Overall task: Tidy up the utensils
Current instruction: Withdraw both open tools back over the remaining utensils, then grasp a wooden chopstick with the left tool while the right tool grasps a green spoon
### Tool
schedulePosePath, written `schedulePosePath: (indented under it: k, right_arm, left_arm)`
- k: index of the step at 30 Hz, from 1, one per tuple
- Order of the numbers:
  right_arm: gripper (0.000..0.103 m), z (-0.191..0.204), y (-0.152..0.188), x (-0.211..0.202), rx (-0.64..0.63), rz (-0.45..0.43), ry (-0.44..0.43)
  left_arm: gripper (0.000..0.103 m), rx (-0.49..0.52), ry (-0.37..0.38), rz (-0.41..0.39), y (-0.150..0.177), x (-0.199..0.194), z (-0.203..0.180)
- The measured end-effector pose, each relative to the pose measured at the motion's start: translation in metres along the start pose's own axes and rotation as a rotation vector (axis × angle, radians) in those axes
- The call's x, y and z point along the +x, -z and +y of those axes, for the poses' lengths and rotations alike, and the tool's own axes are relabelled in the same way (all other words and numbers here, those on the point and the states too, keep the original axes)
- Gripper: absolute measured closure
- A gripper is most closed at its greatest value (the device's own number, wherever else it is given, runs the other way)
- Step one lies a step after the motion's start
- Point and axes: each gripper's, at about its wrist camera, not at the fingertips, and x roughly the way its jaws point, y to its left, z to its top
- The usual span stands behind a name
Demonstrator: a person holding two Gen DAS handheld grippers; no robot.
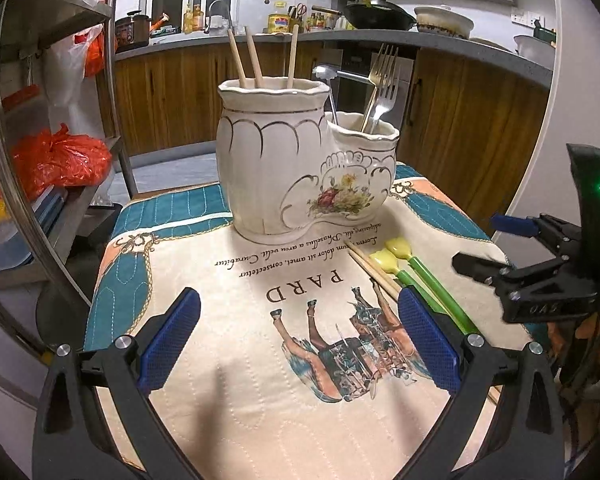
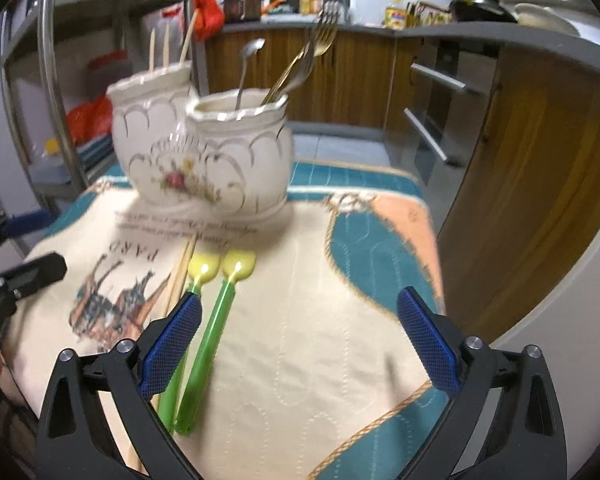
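Observation:
A white ceramic two-cup holder point(image 1: 300, 168) point(image 2: 204, 152) stands on the printed cloth point(image 1: 236, 360) point(image 2: 308, 340). Its taller cup holds three chopsticks point(image 1: 254, 58); the lower cup holds forks point(image 1: 382, 84) point(image 2: 300, 64) and a metal spoon point(image 2: 248, 64). Two green-handled spoons with yellow bowls point(image 1: 416, 272) point(image 2: 212, 320) lie on the cloth beside a pair of chopsticks point(image 1: 370, 270) point(image 2: 180, 276). My left gripper point(image 1: 300, 340) is open above the cloth, empty. My right gripper point(image 2: 300, 340) is open and empty, its left finger point(image 2: 172, 344) over the green spoon handles. The right gripper point(image 1: 496, 248) also shows at the right edge of the left wrist view.
Wooden kitchen cabinets point(image 1: 460, 120) and a grey counter with pots and bottles run behind the table. A metal shelf rack with red bags point(image 1: 60, 156) stands to the left. An oven with bar handles point(image 2: 436, 120) is at the right. The cloth ends close behind the holder.

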Motion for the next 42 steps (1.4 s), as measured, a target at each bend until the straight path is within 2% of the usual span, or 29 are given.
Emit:
schedulePosePath:
  k: [2, 4, 5, 7, 10, 15, 18, 20, 25, 33, 42]
  right_arm:
    - [0.016, 0.005, 0.001, 0.006, -0.005, 0.021, -0.018]
    - [0.033, 0.009, 0.001, 0.009, -0.001, 0.042, -0.038]
    - [0.035, 0.011, 0.0, 0.01, 0.001, 0.047, -0.046]
    - [0.049, 0.016, 0.0, 0.014, 0.004, 0.064, -0.064]
    - [0.062, 0.02, -0.001, 0.019, 0.01, 0.08, -0.087]
    - [0.077, 0.03, -0.003, 0.027, -0.008, 0.112, -0.102]
    - [0.081, 0.036, -0.004, 0.029, -0.025, 0.115, -0.096]
    - [0.089, 0.036, -0.005, 0.029, -0.024, 0.118, -0.111]
    - [0.093, 0.033, -0.006, 0.027, -0.02, 0.109, -0.126]
    - [0.093, 0.003, -0.014, 0.013, 0.061, 0.043, -0.113]
    - [0.093, -0.018, -0.019, -0.003, 0.1, -0.017, -0.11]
  left_arm:
    - [0.006, 0.004, -0.001, 0.007, 0.0, 0.002, -0.001]
    - [0.006, 0.008, -0.001, 0.008, 0.0, 0.002, -0.002]
    - [0.006, 0.011, 0.0, 0.008, 0.0, 0.002, -0.003]
    - [0.006, 0.012, 0.002, 0.007, 0.001, 0.001, -0.003]
    - [0.006, 0.014, 0.006, 0.007, 0.001, 0.001, -0.003]
    - [0.006, 0.017, 0.012, 0.007, 0.001, 0.0, -0.005]
    - [0.006, 0.027, 0.013, 0.009, 0.001, 0.0, -0.008]
    - [0.006, 0.031, 0.015, 0.012, 0.001, 0.001, -0.01]
    - [0.006, 0.031, 0.019, 0.03, 0.0, 0.005, -0.018]
    - [0.008, -0.044, 0.005, 0.119, 0.002, 0.022, -0.04]
    - [0.029, -0.032, -0.075, 0.225, 0.01, 0.044, -0.065]
